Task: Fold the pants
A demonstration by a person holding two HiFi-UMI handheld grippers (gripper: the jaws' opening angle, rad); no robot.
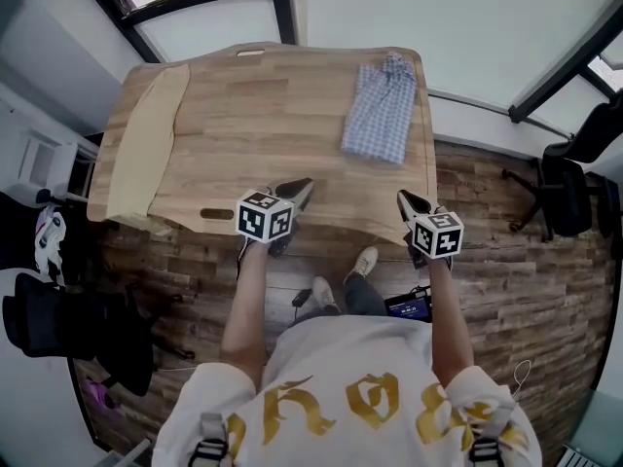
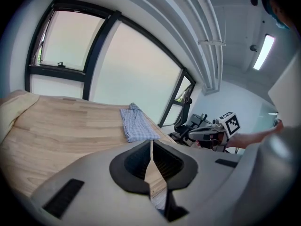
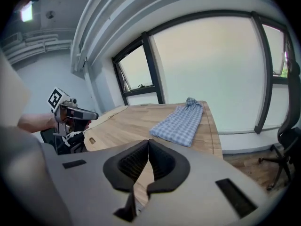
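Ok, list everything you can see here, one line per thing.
table: one, light wood, in front of the person
checked pants: one, blue and white, folded, far right part of the table
beige cloth: one, pale beige, along the table's left edge, hanging over the near corner
office chairs: two, black, on the wood floor, one right of the table, one left
shoes: two, pale, on the floor below the table's near edge
left tool: one, grey with marker cube, shut, empty, over the near edge
right tool: one, same look, shut, empty, at the near right corner
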